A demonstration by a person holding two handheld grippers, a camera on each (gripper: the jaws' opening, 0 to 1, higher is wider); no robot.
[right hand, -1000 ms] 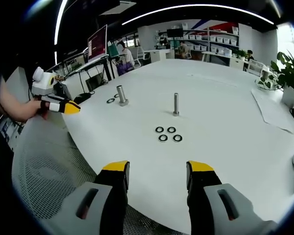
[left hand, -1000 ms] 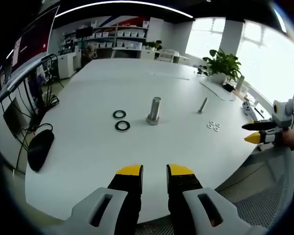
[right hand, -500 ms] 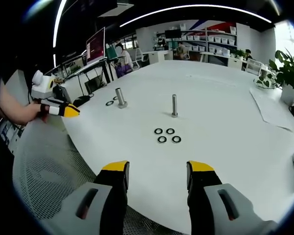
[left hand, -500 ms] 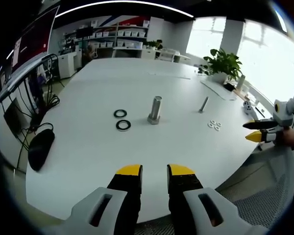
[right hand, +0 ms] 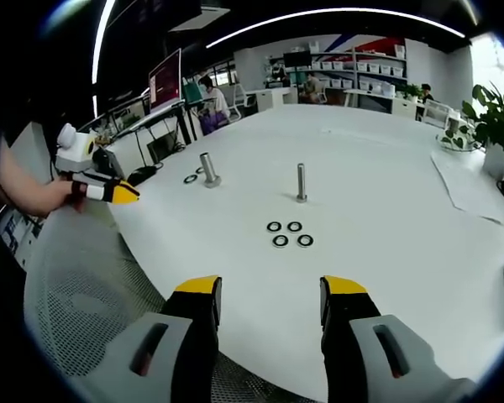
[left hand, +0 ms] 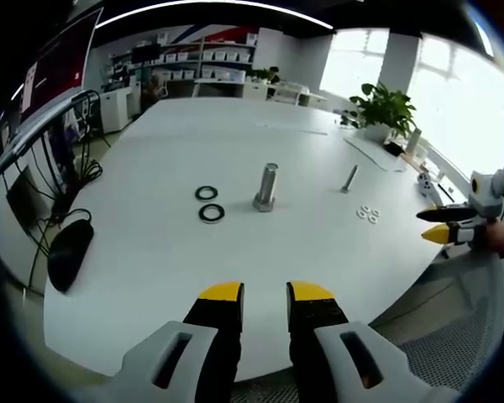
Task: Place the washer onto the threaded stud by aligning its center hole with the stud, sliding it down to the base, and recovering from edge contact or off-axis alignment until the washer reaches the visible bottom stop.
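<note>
Washers for this job lie flat on the white surface, none yet lifted, and the move to come turns on which set sits ahead of which claw. In the right gripper view the right claw hangs at the near edge with its yellow-tipped jaws spread apart and nothing between them; straight ahead of it, a little right of its centre line, four small washers rest in a tight cluster, dark rings with pale centres, each just beside the next. Beyond them the slim threaded stud stands upright, its long axis vertical, so I judge a washer must be carried forward past the cluster and lowered hole-first along that line. In the left gripper view the left claw also hovers at the surface's edge, jaws nearly together with a narrow gap and holding nothing. Ahead of it and slightly left lie two larger black washers, flat, one beyond the other and close but apart; just to their right the thick stud stands upright on a wider base. The left claw is the nearer one to that thick stud and the large rings, the right claw nearer to the slim stud and the small ones. Farther off, a potted plant stands by the windows and shelves line the back wall.
</note>
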